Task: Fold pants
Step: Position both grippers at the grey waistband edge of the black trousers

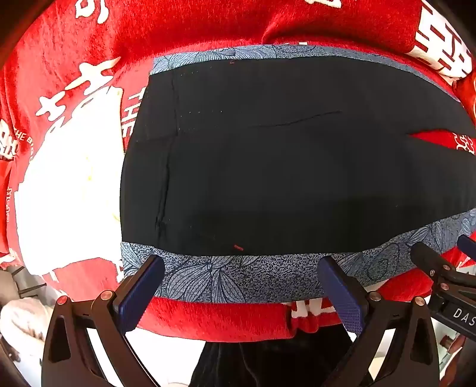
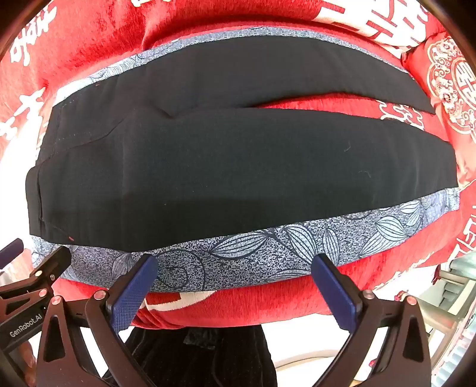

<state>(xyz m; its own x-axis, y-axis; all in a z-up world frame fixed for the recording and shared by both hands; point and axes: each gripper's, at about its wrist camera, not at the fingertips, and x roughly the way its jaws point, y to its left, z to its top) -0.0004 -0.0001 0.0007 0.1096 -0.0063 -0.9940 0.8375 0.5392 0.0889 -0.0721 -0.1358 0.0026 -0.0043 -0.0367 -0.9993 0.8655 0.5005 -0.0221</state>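
Two wide-open, empty grippers, left gripper and right gripper, hang over smooth black pants with speckled blue floral side stripes, lying flat lengthwise left-to-right across a plush red blanket.

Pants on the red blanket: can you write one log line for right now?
pants: flat, unfolded, on red blanket | left gripper: open, above patterned side stripe | right gripper: open, same stripe | holding: nothing
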